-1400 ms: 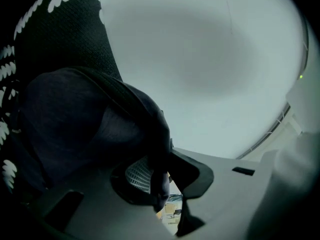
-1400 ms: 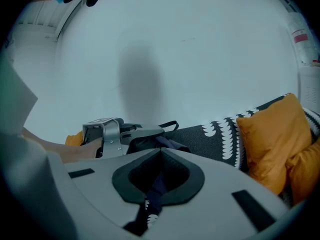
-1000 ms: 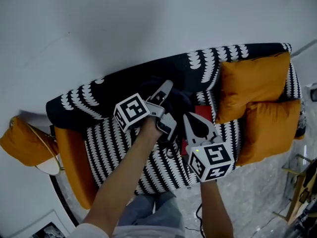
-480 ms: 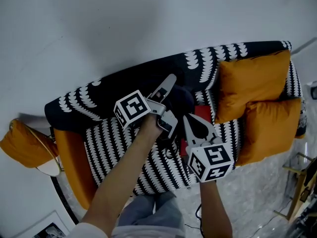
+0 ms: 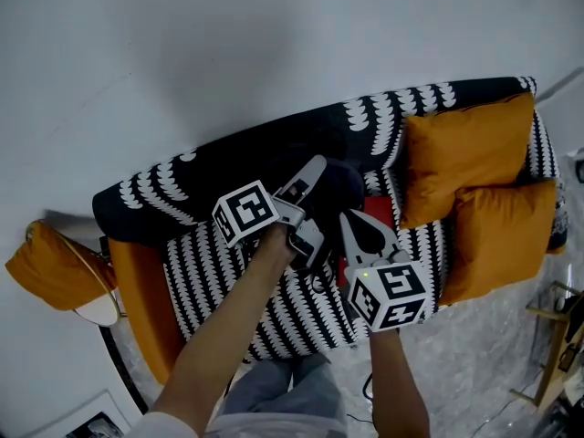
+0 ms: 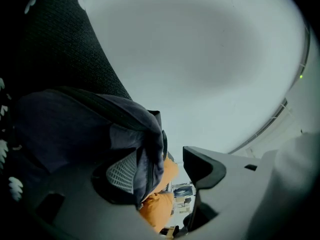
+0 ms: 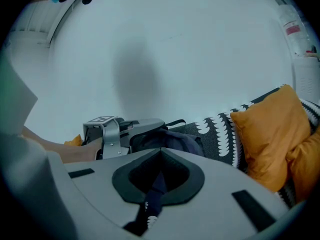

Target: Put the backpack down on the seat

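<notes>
The dark navy backpack [image 5: 333,179] rests on the black-and-white patterned sofa seat [image 5: 210,263], against the backrest. My left gripper [image 5: 315,206] sits at the pack's left side. Its jaws are opening and stand wide apart. In the left gripper view, backpack fabric [image 6: 75,129] drapes over the left pad while the right pad [image 6: 202,168] is bare, with a gap in the left gripper [image 6: 162,173]. My right gripper [image 5: 354,226] is in front of the pack, shut on a dark backpack strap [image 7: 152,194] that hangs between the pads of the right gripper [image 7: 159,169].
Two orange cushions [image 5: 465,153] [image 5: 493,235] fill the sofa's right end, also seen as an orange cushion [image 7: 270,134] in the right gripper view. A red patch [image 5: 374,210] shows beside the pack. An orange lamp-like object [image 5: 50,267] stands left of the sofa, with white wall behind it.
The left gripper's jaws have spread from nearly shut on the pack to wide apart, letting go of the fabric. The right gripper has stayed in place, still shut.
</notes>
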